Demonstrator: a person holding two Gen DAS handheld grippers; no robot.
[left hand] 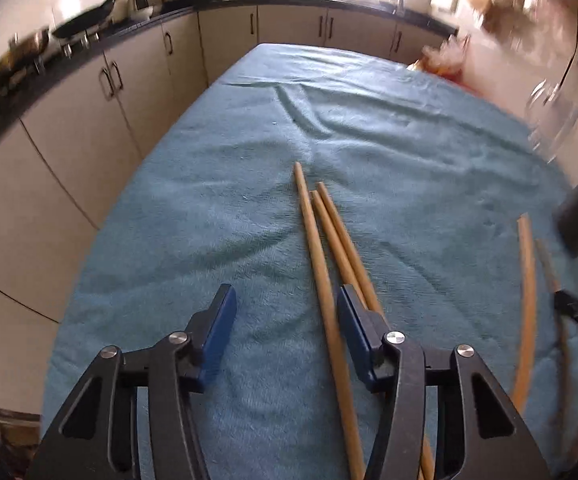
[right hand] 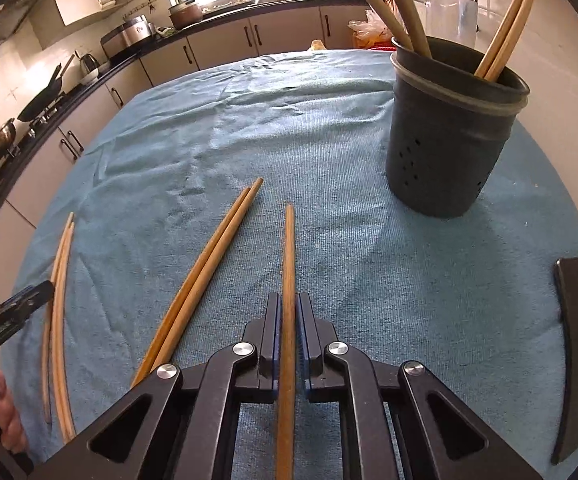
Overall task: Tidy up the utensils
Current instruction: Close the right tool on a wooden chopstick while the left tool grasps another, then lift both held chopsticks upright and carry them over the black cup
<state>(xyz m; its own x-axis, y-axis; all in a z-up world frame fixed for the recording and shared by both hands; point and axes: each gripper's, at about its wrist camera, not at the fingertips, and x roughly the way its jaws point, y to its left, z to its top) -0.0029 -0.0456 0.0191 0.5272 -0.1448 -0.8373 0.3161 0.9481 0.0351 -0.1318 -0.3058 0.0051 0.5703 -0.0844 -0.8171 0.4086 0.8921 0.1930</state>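
The right claw (right hand: 288, 312) was clamped mid-shaft on a light, stiff, slick chopstick (right hand: 287, 264) over the bench (right hand: 329, 128); the left claw (left hand: 285, 312) gaped, seemingly empty, beside three more chopsticks (left hand: 329, 248).

No readable text, labels, brands or numbers from my side in either wrist view. The silver rice cooker (right hand: 129, 32) on the far kitchen counter has a small dark mark on its front, too tiny and blurred to read. Nothing printed on the dark grey perforated utensil holder (right hand: 449, 136).
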